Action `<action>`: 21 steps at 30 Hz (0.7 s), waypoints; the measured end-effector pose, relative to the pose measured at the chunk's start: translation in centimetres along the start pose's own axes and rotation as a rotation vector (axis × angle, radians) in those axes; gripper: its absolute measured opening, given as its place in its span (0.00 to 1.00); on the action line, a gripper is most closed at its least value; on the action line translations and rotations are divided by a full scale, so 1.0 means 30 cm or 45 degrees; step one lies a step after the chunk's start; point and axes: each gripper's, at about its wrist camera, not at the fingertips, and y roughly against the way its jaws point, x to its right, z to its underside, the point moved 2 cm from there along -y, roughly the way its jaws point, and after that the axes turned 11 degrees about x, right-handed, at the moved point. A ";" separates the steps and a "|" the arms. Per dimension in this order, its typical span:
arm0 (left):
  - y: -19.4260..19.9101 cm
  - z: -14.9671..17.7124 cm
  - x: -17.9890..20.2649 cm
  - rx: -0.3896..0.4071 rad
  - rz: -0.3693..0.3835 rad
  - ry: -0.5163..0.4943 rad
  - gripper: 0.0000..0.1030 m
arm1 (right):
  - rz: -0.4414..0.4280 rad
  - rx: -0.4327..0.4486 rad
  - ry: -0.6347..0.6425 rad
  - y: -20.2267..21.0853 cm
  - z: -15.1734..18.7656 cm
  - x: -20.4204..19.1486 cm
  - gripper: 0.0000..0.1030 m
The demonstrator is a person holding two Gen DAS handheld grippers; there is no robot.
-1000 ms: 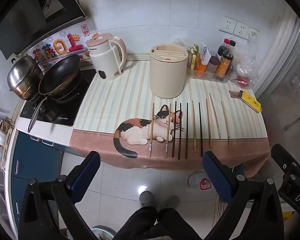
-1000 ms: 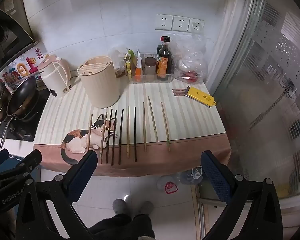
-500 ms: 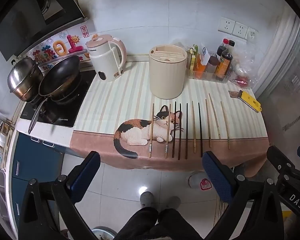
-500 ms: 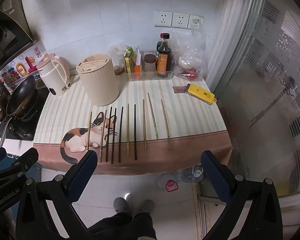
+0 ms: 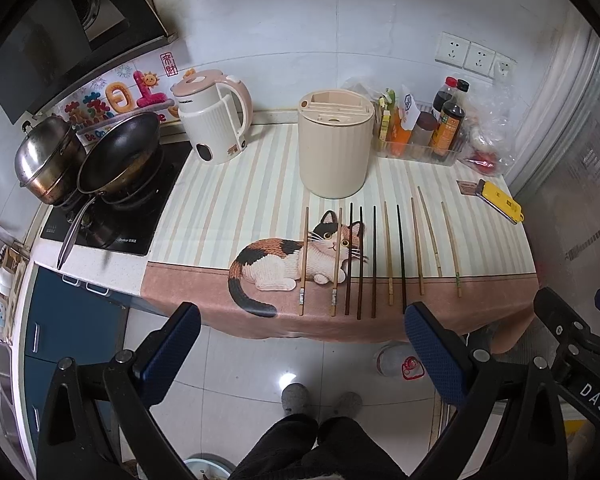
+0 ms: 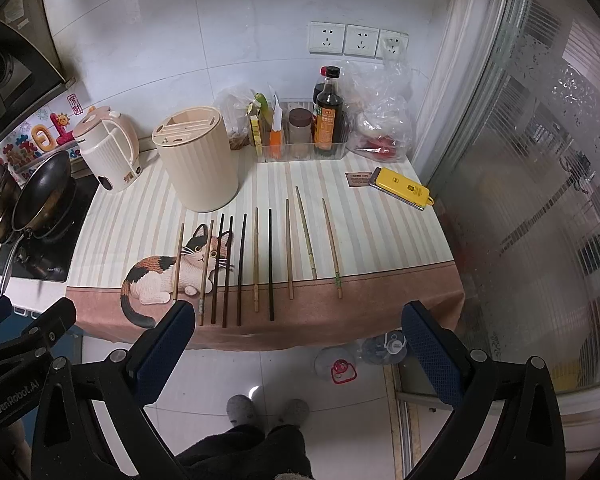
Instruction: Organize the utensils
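Observation:
Several chopsticks point(image 5: 374, 262) point(image 6: 256, 258), some dark and some light wood, lie side by side on the striped cloth with a cat picture. Behind them stands a cream round utensil holder point(image 5: 334, 144) point(image 6: 198, 160) with slots in its lid. My left gripper point(image 5: 300, 348) is open and empty, held in the air in front of the counter edge, below the chopsticks. My right gripper point(image 6: 294, 344) is also open and empty, in front of the counter at the same height. Neither touches anything.
A pink and white kettle point(image 5: 214, 116) stands left of the holder. A wok point(image 5: 118, 156) and steel pot point(image 5: 48, 158) sit on the hob. A tray of sauce bottles point(image 6: 328, 120), plastic bags and a yellow box point(image 6: 402, 188) stand at the back right. A glass door point(image 6: 540, 160) is on the right.
Both grippers have come slightly closer to the counter; the chopsticks and holder look a little larger. Nothing on the counter has moved.

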 end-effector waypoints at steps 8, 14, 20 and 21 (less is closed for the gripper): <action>0.002 -0.001 0.002 0.001 -0.001 -0.002 1.00 | 0.001 0.000 -0.002 0.002 -0.002 0.000 1.00; 0.002 -0.001 0.006 0.002 0.000 -0.001 1.00 | 0.001 0.000 -0.001 0.009 -0.004 0.001 1.00; 0.002 -0.005 0.002 0.002 -0.001 -0.001 1.00 | 0.002 0.008 -0.001 0.015 -0.006 0.005 1.00; 0.003 -0.006 0.002 0.004 -0.001 0.000 1.00 | 0.004 0.011 -0.002 0.015 -0.006 0.004 1.00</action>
